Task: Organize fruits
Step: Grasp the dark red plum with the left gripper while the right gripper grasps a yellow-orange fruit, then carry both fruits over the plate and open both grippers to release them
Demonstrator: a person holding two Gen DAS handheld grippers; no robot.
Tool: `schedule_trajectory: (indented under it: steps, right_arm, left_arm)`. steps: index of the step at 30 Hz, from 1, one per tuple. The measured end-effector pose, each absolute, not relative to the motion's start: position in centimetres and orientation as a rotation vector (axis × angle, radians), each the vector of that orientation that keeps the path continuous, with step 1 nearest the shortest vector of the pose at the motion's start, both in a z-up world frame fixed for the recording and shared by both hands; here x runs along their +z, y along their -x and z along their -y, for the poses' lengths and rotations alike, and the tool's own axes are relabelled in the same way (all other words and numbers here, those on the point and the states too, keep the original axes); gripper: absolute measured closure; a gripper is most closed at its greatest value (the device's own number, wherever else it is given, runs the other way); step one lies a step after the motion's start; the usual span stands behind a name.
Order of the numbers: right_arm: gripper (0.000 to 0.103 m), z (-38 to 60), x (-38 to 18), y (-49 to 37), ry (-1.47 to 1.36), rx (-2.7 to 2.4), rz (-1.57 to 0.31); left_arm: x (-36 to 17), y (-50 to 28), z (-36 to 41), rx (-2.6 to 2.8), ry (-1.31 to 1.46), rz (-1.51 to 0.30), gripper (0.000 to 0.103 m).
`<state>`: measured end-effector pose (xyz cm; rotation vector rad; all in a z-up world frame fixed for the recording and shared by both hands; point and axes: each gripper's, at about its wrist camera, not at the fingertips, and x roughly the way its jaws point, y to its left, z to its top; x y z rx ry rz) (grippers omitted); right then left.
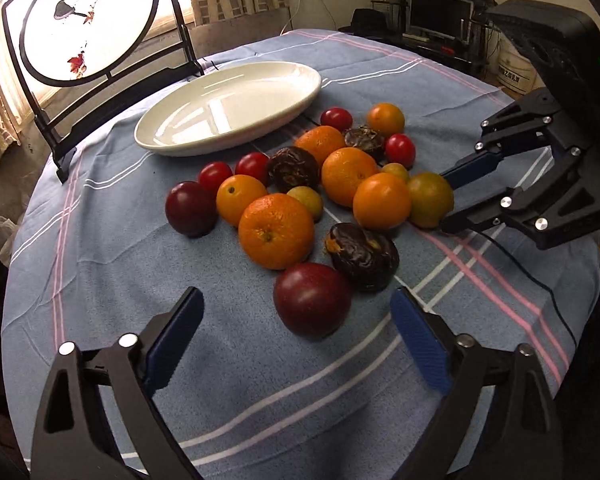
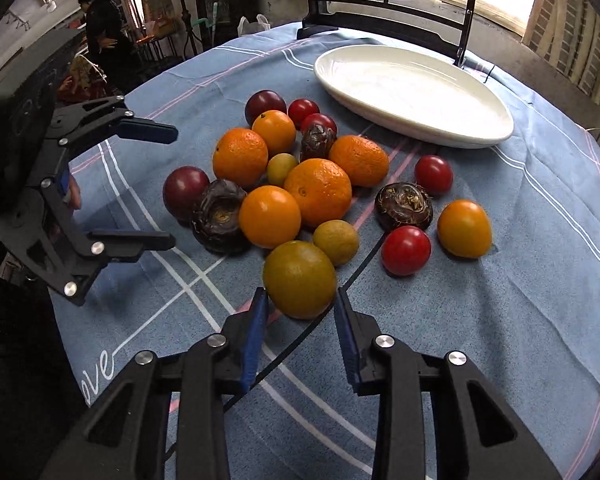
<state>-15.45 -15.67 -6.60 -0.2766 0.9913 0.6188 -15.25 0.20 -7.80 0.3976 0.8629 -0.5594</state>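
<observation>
Several fruits lie clustered on the blue cloth: oranges (image 1: pixel 276 230), red tomatoes (image 1: pixel 253 166), dark plums (image 1: pixel 311 299), dark wrinkled fruits (image 1: pixel 363 255) and a greenish-yellow citrus (image 2: pixel 300 279). A white oval plate (image 1: pixel 228 106) stands empty behind them; it also shows in the right wrist view (image 2: pixel 414 94). My left gripper (image 1: pixel 296 316) is open, its fingers either side of the near plum, not touching. My right gripper (image 2: pixel 300 302) is open with its fingertips at the flanks of the greenish citrus (image 1: pixel 430 199); it shows from the side in the left wrist view (image 1: pixel 444 198).
A round painted screen on a black stand (image 1: pixel 88 20) stands behind the plate at the table's far edge. A black cable (image 1: pixel 540 280) runs over the cloth on the right. A person (image 2: pixel 100 20) and furniture are beyond the table.
</observation>
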Motion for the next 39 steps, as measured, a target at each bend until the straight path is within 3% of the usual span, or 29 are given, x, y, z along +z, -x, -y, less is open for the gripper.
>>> schedule_trajectory:
  steps: [3, 5, 7, 16, 18, 19, 25, 27, 28, 29, 33, 34, 35, 36, 39]
  right_arm:
    - [0.07, 15.9, -6.6, 15.5, 0.275, 0.624, -0.987]
    - [0.07, 16.2, -6.6, 15.5, 0.262, 0.63, -0.99]
    - [0.07, 16.5, -6.6, 15.3, 0.249, 0.634, -0.995]
    - [0.075, 18.2, -5.3, 15.5, 0.189, 0.649, -0.981]
    - [0.083, 18.5, -4.0, 15.3, 0.184, 0.657, -0.954]
    - [0.099, 18.5, -3.2, 15.0, 0.18, 0.661, -0.932]
    - [0.097, 18.2, 0.7, 11.4, 0.171, 0.66, -0.838]
    - [0.077, 17.9, 0.2, 11.3, 0.205, 0.657, -0.866]
    - [0.041, 18.0, -0.2, 11.7, 0.214, 0.674, -0.902]
    - [0.032, 18.3, -0.7, 12.5, 0.205, 0.699, -0.927]
    - [0.032, 18.4, -4.5, 15.3, 0.253, 0.708, -1.017]
    - [0.037, 18.2, -5.5, 15.5, 0.248, 0.705, -1.04]
    - [0.058, 18.0, -6.2, 15.5, 0.25, 0.689, -1.048]
    - [0.067, 17.8, -6.8, 15.4, 0.253, 0.687, -1.055]
    - [0.067, 17.6, -7.1, 15.0, 0.263, 0.695, -1.041]
  left_arm:
    - [-8.3, 14.4, -0.2, -0.603, -0.361, -0.901, 0.031]
    - [-8.2, 14.4, -0.3, -0.65, -0.348, -0.909, 0.053]
    - [-8.1, 14.3, -0.5, -0.639, -0.333, -0.911, 0.065]
    - [-5.9, 14.4, -2.2, -0.648, -0.267, -0.869, 0.065]
    - [-4.3, 13.8, -2.2, -0.631, -0.253, -0.828, 0.065]
    - [-3.4, 13.2, -2.1, -0.619, -0.24, -0.808, 0.065]
    - [1.4, 7.8, -1.0, -0.538, -0.135, -0.709, 0.065]
    - [1.7, 6.5, -0.8, -0.523, -0.108, -0.708, 0.065]
    - [1.7, 6.2, -0.9, -0.536, -0.093, -0.717, 0.065]
    - [1.6, 6.1, -0.9, -0.55, -0.083, -0.72, 0.065]
    - [1.0, 6.0, -0.5, -0.573, -0.085, -0.728, 0.065]
    - [0.9, 5.9, -0.3, -0.579, -0.084, -0.733, 0.065]
    - [0.7, 5.9, -0.1, -0.586, -0.088, -0.734, 0.065]
    - [0.6, 6.0, 0.1, -0.589, -0.095, -0.733, 0.065]
    - [0.4, 6.1, 0.3, -0.589, -0.102, -0.738, 0.065]
